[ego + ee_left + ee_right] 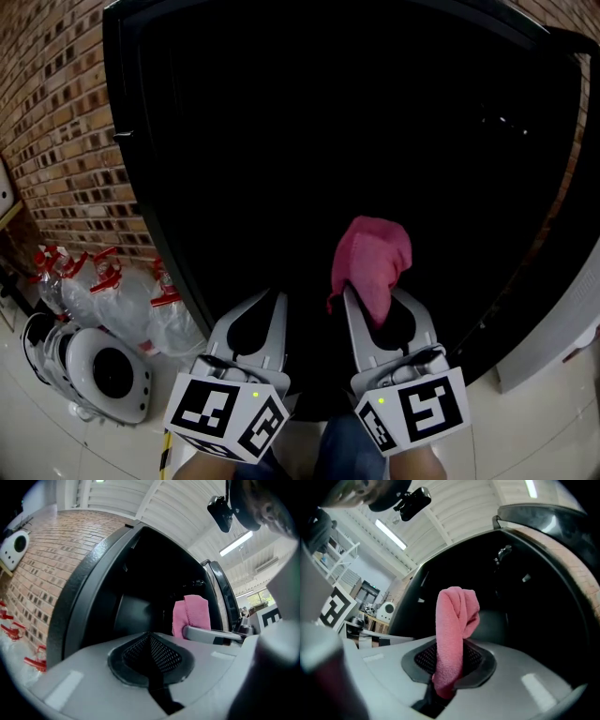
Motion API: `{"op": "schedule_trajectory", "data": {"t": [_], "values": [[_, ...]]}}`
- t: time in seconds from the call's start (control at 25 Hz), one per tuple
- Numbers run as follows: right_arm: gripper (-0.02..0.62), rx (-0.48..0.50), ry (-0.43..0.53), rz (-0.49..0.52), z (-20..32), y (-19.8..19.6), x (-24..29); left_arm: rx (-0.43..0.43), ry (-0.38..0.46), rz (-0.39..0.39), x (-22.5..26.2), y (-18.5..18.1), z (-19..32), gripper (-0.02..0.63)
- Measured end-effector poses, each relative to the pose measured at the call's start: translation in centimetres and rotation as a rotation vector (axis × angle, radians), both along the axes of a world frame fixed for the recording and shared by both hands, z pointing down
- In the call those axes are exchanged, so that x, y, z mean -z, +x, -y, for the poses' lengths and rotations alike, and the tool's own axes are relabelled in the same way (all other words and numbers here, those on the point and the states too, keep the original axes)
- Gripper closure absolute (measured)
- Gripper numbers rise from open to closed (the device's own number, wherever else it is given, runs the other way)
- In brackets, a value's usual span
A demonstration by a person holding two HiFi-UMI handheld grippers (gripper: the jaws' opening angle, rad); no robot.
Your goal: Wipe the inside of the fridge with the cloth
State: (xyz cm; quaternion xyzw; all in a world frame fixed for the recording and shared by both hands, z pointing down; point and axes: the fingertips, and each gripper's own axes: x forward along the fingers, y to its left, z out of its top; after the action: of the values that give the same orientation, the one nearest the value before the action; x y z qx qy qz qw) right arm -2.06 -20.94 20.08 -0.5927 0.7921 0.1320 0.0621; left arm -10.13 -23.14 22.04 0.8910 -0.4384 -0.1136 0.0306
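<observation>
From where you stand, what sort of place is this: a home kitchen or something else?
Probably a workshop or storage hall, not a home kitchen: a bare brick wall, a high ribbed ceiling with a tube lamp, and plastic bottles left on the tiled floor beside the black fridge.

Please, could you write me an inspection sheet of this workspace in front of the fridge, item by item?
Surface: fridge stands open; the inside is too dark to show shelves or dirt.
Job's things: pink cloth is bunched and sticks up from the right tool, in front of the opening; whether it touches the fridge cannot be told.
Clutter: clear bottles with red caps and a white round device sit low beside the fridge, at left.
Grippers: left tool is shut with nothing between its jaws; right tool is shut on the cloth.
Cables: nothing seen.
Surroundings: brick wall at left; pale tiled floor.
</observation>
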Motion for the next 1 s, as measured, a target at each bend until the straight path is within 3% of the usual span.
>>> {"op": "schedule_trajectory", "data": {"t": [0.36,0.6,0.72,1.0], "values": [[0.526,0.28,-0.052,0.011,2.7,-7.2,-3.0,0.046,-0.017,0.01,-0.9,-2.7,-1.4,0.598],[0.527,0.398,-0.077,0.013,3.6,-10.8,-5.0,0.074,-0.011,0.02,-1.0,-3.8,-1.7,0.598],[0.526,0.402,-0.093,-0.003,4.9,-11.2,-5.4,0.079,-0.01,0.019,-1.0,-4.0,-1.7,0.598],[0.528,0.278,-0.08,-0.135,9.9,-10.5,-4.6,0.07,-0.009,0.009,-0.9,-3.7,-1.6,0.598]]}}
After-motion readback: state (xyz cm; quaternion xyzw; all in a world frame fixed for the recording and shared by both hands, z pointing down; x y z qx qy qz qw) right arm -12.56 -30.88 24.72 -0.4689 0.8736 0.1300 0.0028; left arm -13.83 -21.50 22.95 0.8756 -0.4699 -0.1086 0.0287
